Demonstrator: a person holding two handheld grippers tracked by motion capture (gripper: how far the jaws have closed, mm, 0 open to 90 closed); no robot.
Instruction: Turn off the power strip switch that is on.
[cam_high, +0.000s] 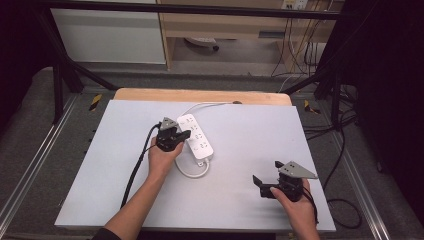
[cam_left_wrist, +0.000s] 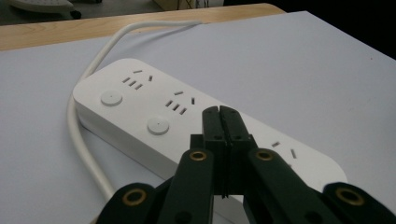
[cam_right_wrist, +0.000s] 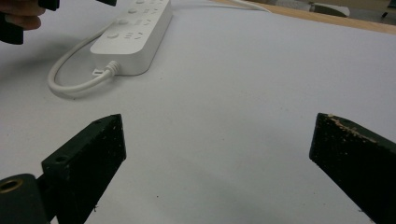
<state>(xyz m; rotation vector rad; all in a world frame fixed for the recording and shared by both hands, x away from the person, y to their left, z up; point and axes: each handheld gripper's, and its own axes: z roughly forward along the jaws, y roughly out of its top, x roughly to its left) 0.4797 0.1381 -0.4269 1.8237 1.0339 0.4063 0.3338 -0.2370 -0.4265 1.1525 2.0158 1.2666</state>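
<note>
A white power strip (cam_high: 196, 136) with round buttons (cam_left_wrist: 158, 126) and several sockets lies on the pale grey mat (cam_high: 240, 150), a little left of centre. Its white cord (cam_high: 192, 172) loops out of the near end and runs along its left side to the far table edge. My left gripper (cam_high: 186, 134) is shut with nothing between the jaws. Its tips (cam_left_wrist: 219, 112) are over the strip's top face beside a socket; contact cannot be told. My right gripper (cam_high: 266, 172) stands open over bare mat at the front right, far from the strip (cam_right_wrist: 135, 32).
A wooden table edge (cam_high: 200, 95) shows beyond the mat. Black frame bars (cam_high: 65, 65) stand at both far corners. Loose cables (cam_high: 345, 150) lie on the floor to the right. The left gripper's black cable (cam_high: 135, 170) trails back along the forearm.
</note>
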